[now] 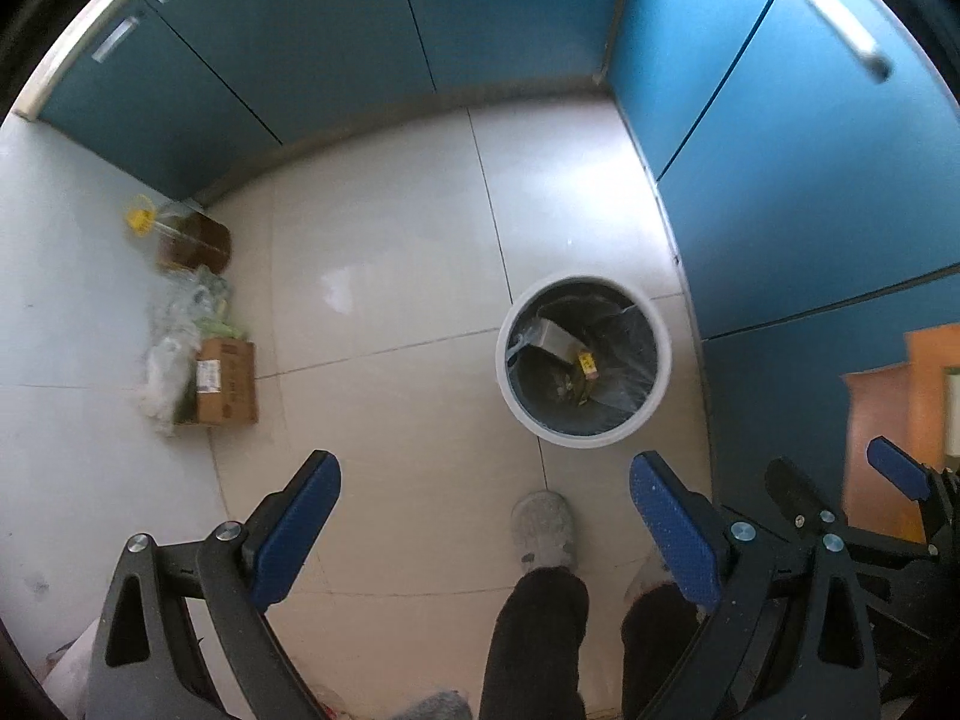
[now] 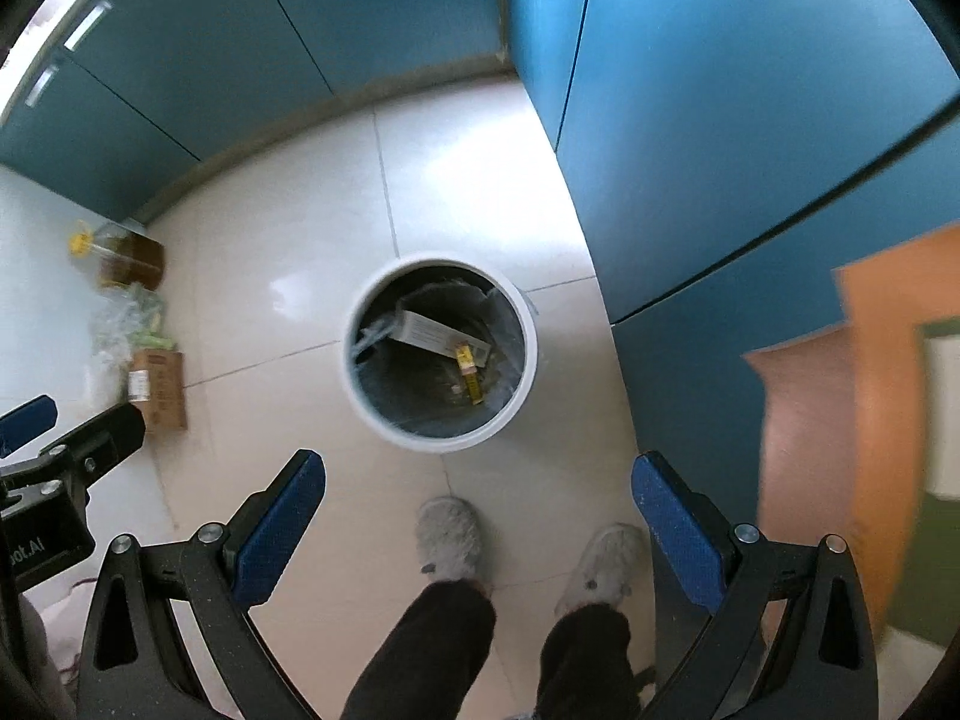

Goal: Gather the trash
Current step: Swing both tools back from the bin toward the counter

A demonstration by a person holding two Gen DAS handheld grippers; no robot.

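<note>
Looking straight down, I am holding the left gripper (image 1: pixel 485 531) and right gripper (image 2: pixel 478 531) spread wide and empty above the trash bin (image 2: pixel 440 441); discarded boxes are lying inside. Advice: centre over its rim before descending.

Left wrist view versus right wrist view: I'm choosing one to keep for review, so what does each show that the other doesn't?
Only the left wrist view shows the cabinet handles on the right-hand doors. Only the right wrist view shows both slippers fully and more of the orange doorway. Both share the white trash bin with a flat box inside, the oil bottle, the cardboard box, and each view's own open, empty gripper: left gripper, right gripper.
</note>
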